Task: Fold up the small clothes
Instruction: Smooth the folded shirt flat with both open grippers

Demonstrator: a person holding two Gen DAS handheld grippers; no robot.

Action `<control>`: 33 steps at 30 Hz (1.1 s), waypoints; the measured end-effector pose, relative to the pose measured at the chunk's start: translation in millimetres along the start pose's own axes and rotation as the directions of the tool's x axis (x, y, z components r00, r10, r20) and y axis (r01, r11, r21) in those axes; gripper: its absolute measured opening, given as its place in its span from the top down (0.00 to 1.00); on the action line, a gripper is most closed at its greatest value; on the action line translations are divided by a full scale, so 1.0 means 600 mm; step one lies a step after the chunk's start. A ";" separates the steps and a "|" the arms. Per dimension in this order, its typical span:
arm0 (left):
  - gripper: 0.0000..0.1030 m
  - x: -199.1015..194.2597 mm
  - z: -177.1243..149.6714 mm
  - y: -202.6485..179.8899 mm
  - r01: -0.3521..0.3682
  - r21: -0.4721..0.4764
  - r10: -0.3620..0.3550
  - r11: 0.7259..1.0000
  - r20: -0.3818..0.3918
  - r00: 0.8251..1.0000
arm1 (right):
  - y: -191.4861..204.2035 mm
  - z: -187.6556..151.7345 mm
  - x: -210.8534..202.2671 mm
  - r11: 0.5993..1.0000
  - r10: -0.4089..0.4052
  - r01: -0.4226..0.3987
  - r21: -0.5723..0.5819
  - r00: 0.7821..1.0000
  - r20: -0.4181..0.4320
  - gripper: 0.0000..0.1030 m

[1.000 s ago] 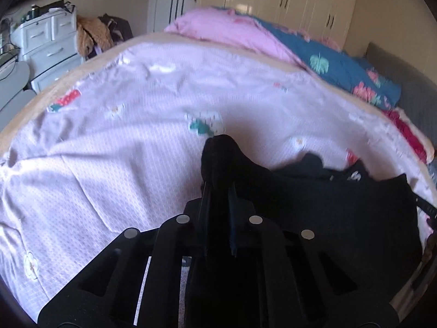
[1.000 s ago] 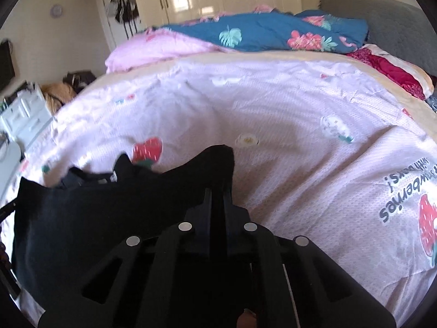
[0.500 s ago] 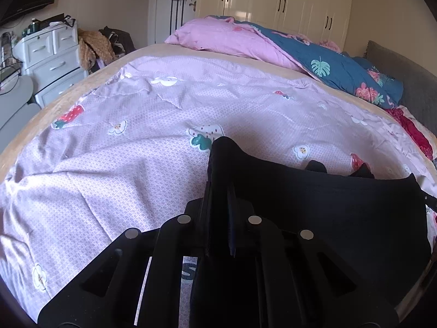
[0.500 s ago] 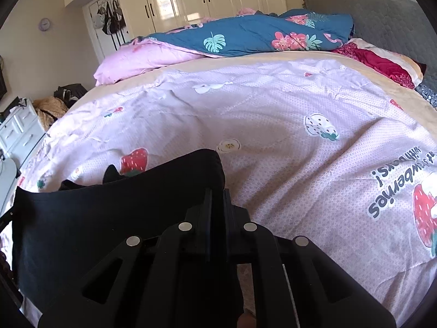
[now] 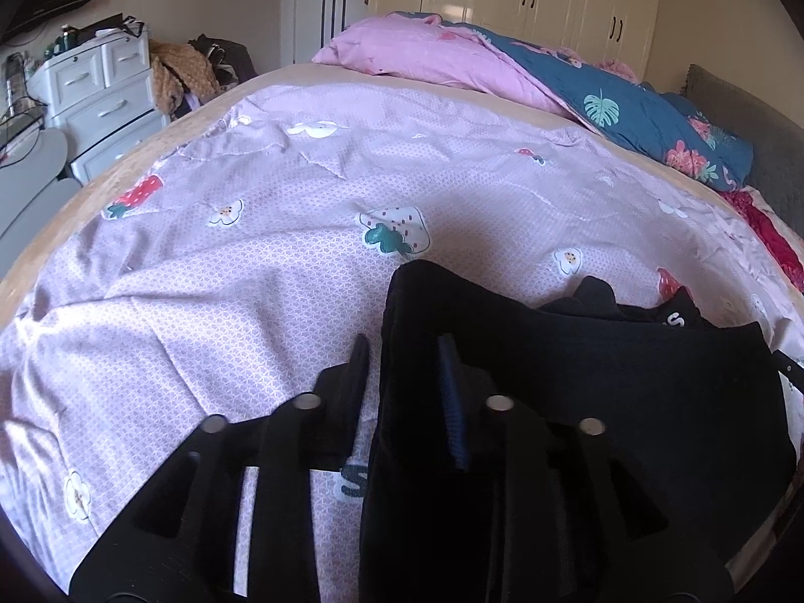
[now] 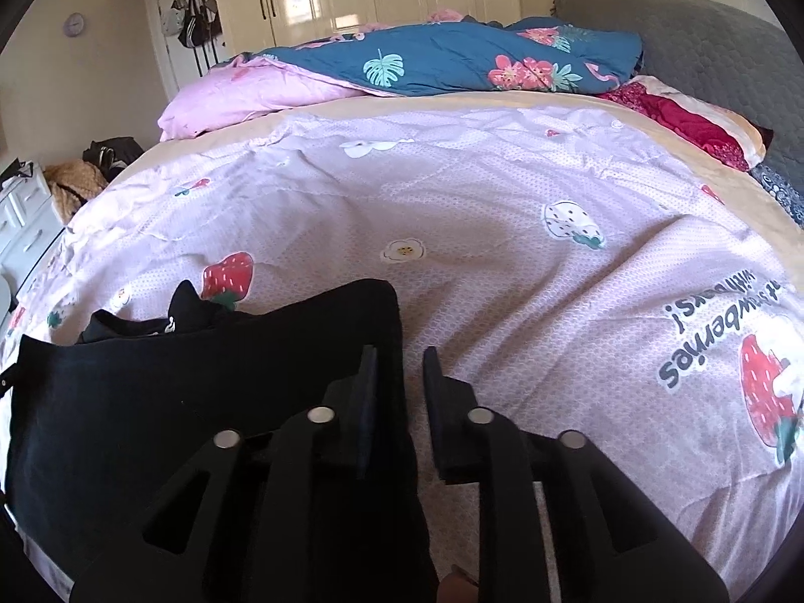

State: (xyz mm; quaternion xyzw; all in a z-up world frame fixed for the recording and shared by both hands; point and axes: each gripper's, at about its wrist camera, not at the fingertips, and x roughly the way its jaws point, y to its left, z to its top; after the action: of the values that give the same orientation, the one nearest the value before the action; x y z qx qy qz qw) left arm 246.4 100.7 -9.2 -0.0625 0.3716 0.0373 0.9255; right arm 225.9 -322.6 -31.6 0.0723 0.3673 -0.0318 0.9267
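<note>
On the big pale purple strawberry-print bed cover (image 6: 502, 231), reading "strawberries", the small black cloth garment (image 5: 628, 387) lies spread between the two black grippers, left gripper (image 5: 404, 346) and right gripper (image 6: 399, 357) jaws just opened a little, its corners loose between them.

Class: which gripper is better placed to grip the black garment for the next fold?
Probably left. Both jaws have just been opening; the left gripper has the black garment filling its gap, while only the garment's edge lies inside the right gripper.
</note>
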 end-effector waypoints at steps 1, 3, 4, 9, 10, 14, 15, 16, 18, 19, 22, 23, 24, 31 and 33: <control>0.71 -0.003 -0.001 0.000 -0.002 0.000 0.002 1.000 0.000 1.000 | -0.002 -0.001 -0.003 1.000 0.000 0.000 -0.001 1.000 0.002 0.76; 0.66 -0.013 -0.003 0.002 -0.001 -0.009 0.001 1.000 0.005 1.000 | -0.001 -0.001 -0.010 1.000 0.001 -0.001 -0.005 1.000 0.007 0.71; 0.61 -0.018 -0.003 0.004 0.001 -0.014 0.000 1.000 0.008 1.000 | -0.001 -0.002 -0.015 1.000 0.005 -0.005 -0.010 1.000 0.010 0.71; 0.48 -0.045 -0.010 0.020 0.024 -0.046 -0.023 0.999 0.020 1.000 | 0.003 -0.009 -0.038 0.999 0.020 -0.020 -0.030 1.000 0.020 0.63; 0.45 -0.053 -0.014 0.024 0.029 -0.053 -0.028 0.998 0.024 0.999 | 0.003 -0.010 -0.042 0.999 0.025 -0.024 -0.034 1.000 0.019 0.62; 0.35 -0.077 -0.023 0.033 0.059 -0.073 -0.057 0.996 0.028 0.998 | 0.003 -0.020 -0.062 0.998 0.049 -0.048 -0.043 0.999 0.015 0.53; 0.35 -0.084 -0.025 0.036 0.072 -0.083 -0.069 0.994 0.029 0.997 | 0.003 -0.024 -0.067 0.998 0.052 -0.051 -0.044 0.999 0.015 0.53; 0.34 -0.091 -0.028 0.037 0.081 -0.091 -0.078 0.993 0.035 0.996 | 0.003 -0.028 -0.073 0.998 0.053 -0.052 -0.044 0.998 0.018 0.51; 0.31 -0.104 -0.032 0.034 0.086 -0.095 -0.083 0.992 0.041 0.996 | 0.004 -0.035 -0.084 0.997 0.063 -0.062 -0.044 0.998 0.021 0.51; 0.30 -0.112 -0.036 0.030 0.095 -0.094 -0.091 0.991 0.045 0.995 | 0.006 -0.042 -0.089 0.996 0.072 -0.071 -0.051 0.997 0.018 0.51; 0.29 -0.129 -0.048 0.012 0.118 -0.062 -0.115 0.991 0.051 0.992 | 0.018 -0.061 -0.104 0.992 0.083 -0.082 -0.100 0.996 0.007 0.51; 0.29 -0.133 -0.053 0.004 0.120 -0.048 -0.117 0.992 0.049 0.992 | 0.022 -0.066 -0.107 0.989 0.089 -0.089 -0.115 0.996 0.000 0.51; 0.29 -0.137 -0.059 -0.007 0.130 -0.032 -0.129 0.991 0.042 0.991 | 0.025 -0.072 -0.109 0.987 0.095 -0.095 -0.129 0.995 -0.007 0.51; 0.28 -0.138 -0.100 -0.060 0.175 0.047 -0.175 0.983 -0.015 0.985 | 0.061 -0.104 -0.126 0.970 0.126 -0.130 -0.204 0.991 -0.034 0.51; 0.28 -0.128 -0.111 -0.070 0.178 0.065 -0.175 0.982 -0.042 0.984 | 0.069 -0.110 -0.128 0.966 0.135 -0.141 -0.215 0.990 -0.041 0.50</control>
State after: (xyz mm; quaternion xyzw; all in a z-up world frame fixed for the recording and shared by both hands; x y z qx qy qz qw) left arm 150.6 47.9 0.0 -0.0640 0.3820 -0.0589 0.9200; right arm 130.1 -271.1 -21.6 -0.0034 0.3746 0.0741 0.9242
